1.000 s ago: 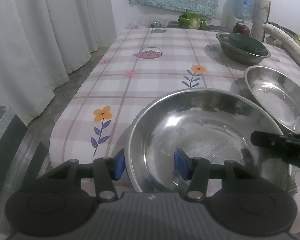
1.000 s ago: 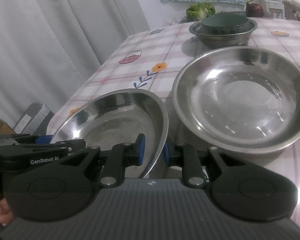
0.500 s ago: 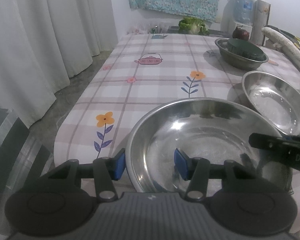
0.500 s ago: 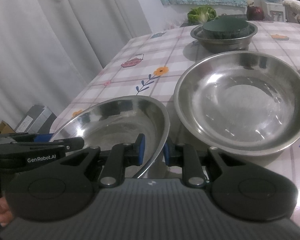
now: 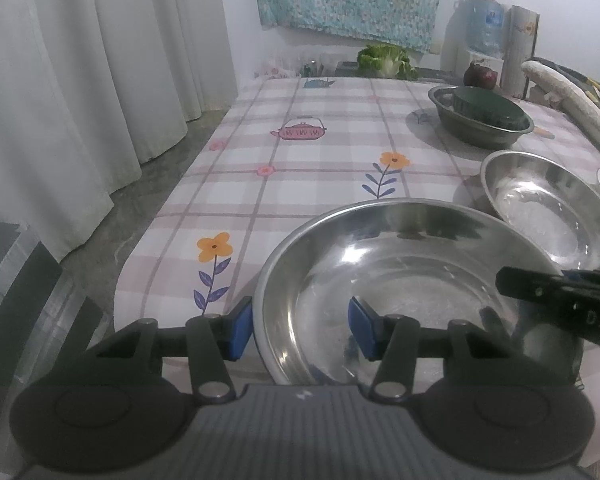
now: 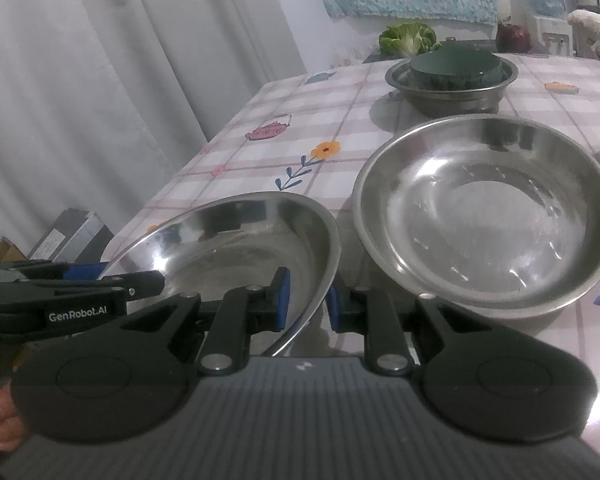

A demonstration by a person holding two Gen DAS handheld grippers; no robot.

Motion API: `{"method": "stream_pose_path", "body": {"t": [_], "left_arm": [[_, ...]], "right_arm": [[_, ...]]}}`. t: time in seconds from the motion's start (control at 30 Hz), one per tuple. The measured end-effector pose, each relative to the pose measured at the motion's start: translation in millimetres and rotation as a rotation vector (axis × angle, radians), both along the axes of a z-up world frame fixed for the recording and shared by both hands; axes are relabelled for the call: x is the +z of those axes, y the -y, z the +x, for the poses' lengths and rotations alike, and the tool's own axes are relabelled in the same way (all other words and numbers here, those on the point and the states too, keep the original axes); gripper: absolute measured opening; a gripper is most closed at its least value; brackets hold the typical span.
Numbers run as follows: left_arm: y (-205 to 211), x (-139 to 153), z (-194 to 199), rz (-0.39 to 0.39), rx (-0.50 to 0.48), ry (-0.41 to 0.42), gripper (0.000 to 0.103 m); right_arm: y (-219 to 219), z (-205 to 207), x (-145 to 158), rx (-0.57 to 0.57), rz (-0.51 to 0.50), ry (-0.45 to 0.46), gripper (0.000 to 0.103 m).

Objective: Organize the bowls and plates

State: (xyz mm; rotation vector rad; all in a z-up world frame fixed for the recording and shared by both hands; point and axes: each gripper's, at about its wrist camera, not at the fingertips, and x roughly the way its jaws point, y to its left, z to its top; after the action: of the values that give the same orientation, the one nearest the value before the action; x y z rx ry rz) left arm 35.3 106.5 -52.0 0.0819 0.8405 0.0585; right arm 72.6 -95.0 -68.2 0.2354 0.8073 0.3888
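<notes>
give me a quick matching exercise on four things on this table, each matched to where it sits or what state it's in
Things:
1. near steel bowl
2. second steel bowl
3. dark green dish
4. lettuce

Places or states:
A. inside the far steel bowl
B. beyond the table's far end
C. rim between the pads of both the left gripper and the right gripper
D. empty, flat on the tablecloth, ungripped

Pairs: 1-C, 2-D, 3-A, 4-B

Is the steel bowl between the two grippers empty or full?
Empty: the near steel bowl shows only bare shiny metal inside in both views.
</notes>
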Motion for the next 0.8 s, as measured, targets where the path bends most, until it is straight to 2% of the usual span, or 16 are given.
{"method": "stream_pose_path", "body": {"t": [0.8], "left_arm": [[4.2, 18.6, -3.8, 0.006, -0.010, 0.046, 0.052]], "right_arm": [[6.6, -5.9, 15.6, -0.007, 0.012, 0.038, 0.019]]}}
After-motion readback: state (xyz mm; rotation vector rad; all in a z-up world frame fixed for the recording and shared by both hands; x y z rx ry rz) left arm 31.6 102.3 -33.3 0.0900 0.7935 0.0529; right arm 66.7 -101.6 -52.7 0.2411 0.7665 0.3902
